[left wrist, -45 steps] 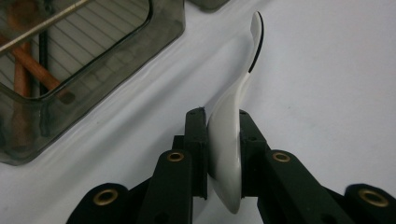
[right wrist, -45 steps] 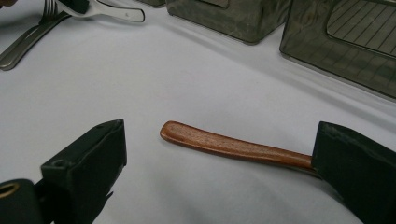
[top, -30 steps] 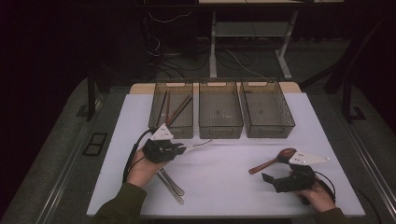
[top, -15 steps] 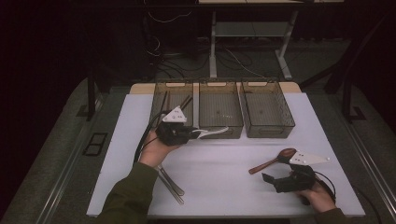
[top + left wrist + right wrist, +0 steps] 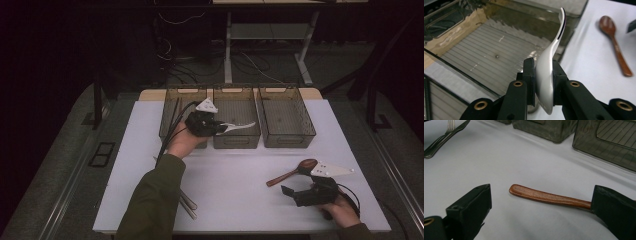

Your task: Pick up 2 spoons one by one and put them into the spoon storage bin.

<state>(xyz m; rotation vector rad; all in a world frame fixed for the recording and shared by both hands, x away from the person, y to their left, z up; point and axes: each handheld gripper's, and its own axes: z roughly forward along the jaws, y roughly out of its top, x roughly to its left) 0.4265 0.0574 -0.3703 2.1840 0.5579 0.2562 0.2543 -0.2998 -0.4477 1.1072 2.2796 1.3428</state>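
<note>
Carried up and forward from the near counter (image 5: 240,180) to the bins: left gripper (image 5: 543,75), now at the front edge of the middle bin (image 5: 236,141), with the white spoon (image 5: 547,75) pinched by its bowl between nearly closed jaws, handle sticking out over the bin. Sorting cutlery into bins, by the look of it; delivery step in hand. Next, probably: ease farther over the bin floor, lower, then spread the jaws to drop the spoon flat. Right gripper (image 5: 539,202) resting on the counter, jaws wide apart, straddling the handle of the wooden spoon (image 5: 544,196) without gripping it. Forks (image 5: 441,141) lying near the left edge.
</note>
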